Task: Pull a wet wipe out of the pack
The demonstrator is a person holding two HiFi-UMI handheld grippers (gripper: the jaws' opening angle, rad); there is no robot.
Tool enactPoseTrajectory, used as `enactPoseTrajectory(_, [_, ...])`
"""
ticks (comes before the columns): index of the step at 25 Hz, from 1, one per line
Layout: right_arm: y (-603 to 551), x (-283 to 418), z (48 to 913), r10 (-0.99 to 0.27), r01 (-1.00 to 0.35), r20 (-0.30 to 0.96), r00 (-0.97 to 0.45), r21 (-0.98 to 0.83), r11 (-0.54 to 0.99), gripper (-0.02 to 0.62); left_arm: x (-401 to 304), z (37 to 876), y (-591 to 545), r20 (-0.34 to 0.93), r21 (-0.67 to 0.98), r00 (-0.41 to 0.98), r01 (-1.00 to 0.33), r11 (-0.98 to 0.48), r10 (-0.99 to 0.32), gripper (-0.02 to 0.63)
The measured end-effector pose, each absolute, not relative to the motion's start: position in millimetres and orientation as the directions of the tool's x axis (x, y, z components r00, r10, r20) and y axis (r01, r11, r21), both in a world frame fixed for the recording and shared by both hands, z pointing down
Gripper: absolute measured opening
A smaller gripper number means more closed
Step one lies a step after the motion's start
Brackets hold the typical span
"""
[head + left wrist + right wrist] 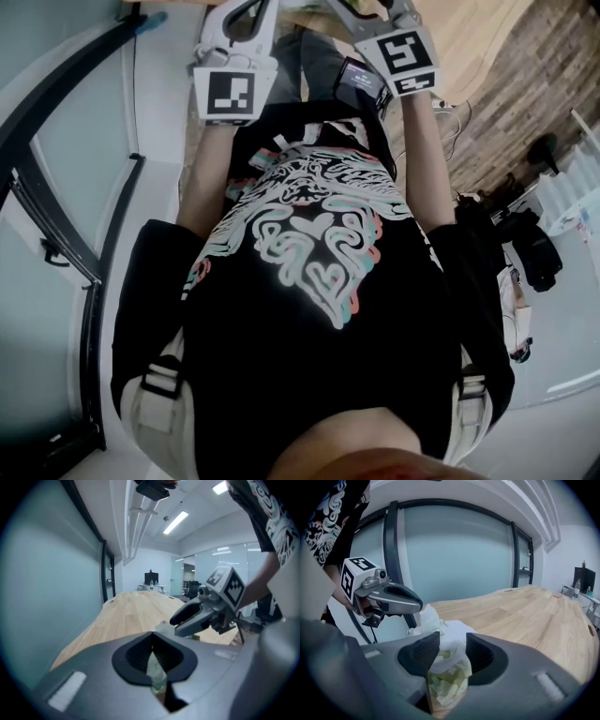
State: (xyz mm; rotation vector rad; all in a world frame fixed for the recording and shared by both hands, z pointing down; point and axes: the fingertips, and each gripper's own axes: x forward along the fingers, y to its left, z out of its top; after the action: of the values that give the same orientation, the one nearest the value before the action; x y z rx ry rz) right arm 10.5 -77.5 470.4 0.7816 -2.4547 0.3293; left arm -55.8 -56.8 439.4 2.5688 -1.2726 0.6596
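— What is the big thing under the pack [447, 684]?
— A long wooden table [525, 616]. A glass wall [454, 550] stands far behind the pack.
— Who is at the pack?
— The left gripper [152, 633] has its jaws squeezed tight on a thin green bit of it. The right gripper [453, 633] sits just over the pack, jaws wide apart, gripping nothing.
— And the wet wipe [449, 651]?
— White, sticking up out of the pack, between those wide jaws

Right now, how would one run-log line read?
left gripper: shut on pack | right gripper: open, wipe between jaws
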Motion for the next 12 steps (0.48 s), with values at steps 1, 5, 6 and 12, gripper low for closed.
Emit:
enactPoseTrajectory(1, [-78.0,9.2,471.1,-0.458,-0.588,0.564,-0.687,-0.060,0.807,0.175,-55.4,440.2,-56.3,0.474,-0.022,0.531,-0.791,-0.612,-0.703,-0.011])
enactPoseTrajectory(5, [-80.9,3.3,473.9,-0.450,-0.570,0.573,-0.685,-0.036,0.821,0.175,-56.2,441.0,-57.2,0.458,-0.051,0.538,-0.779,-0.625,-0.708,-0.011])
enactPoseTrajectory(6, [-81.1,1.9,474.2,-0.448,-0.565,0.575,-0.685,-0.031,0.824,0.175,-57.0,441.5,-57.2,0.459,-0.050,0.538,-0.779,-0.625,-0.707,-0.011])
enactPoseTrajectory(12, [-80.1,0.1,474.8,-0.438,-0.550,0.583,-0.684,-0.018,0.835,0.175,-58.6,444.0,-58.6,0.465,-0.051,0.539,-0.776,-0.629,-0.703,-0.011])
